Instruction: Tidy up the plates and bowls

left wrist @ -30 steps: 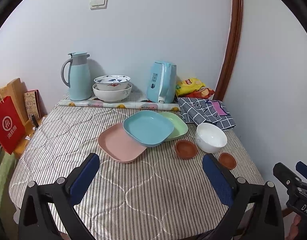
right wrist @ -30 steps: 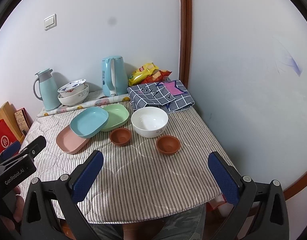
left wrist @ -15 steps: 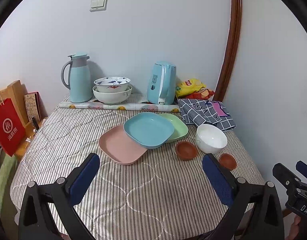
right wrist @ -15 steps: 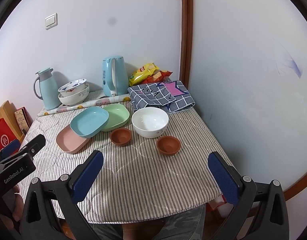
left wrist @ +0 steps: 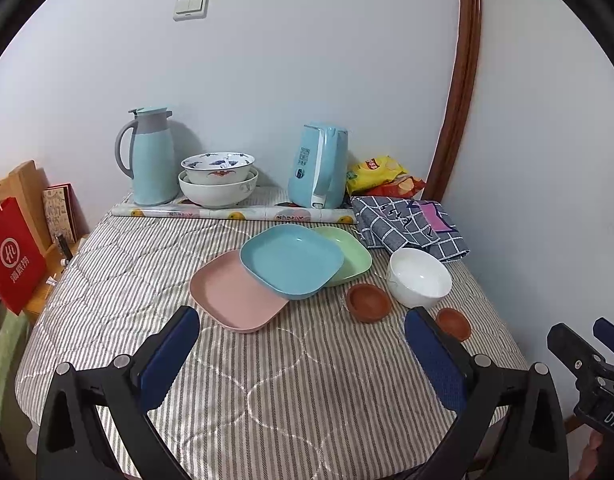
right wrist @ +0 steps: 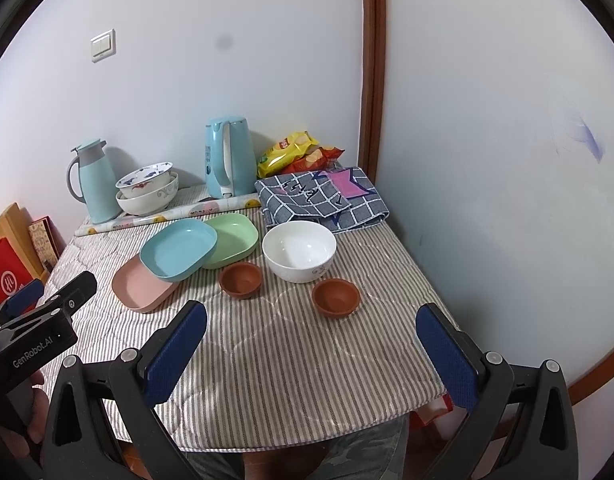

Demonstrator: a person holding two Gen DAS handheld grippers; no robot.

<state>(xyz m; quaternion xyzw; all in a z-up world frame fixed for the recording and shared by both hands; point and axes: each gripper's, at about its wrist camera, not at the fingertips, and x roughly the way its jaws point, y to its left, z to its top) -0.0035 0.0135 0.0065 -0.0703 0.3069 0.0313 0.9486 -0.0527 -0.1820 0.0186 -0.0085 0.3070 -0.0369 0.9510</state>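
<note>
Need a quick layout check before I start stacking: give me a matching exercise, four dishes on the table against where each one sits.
Things:
1. blue plate
2. pink plate
3. white bowl
4. painted bowl

Places:
A. nested in a larger bowl beside the thermos
B. lowest, partly under another plate, nearest the left claw
C. on top, overlapping the pink and green plates
D. in front of the checked cloth, between the two brown bowls

Pairs: 1-C, 2-B, 3-D, 4-A
</note>
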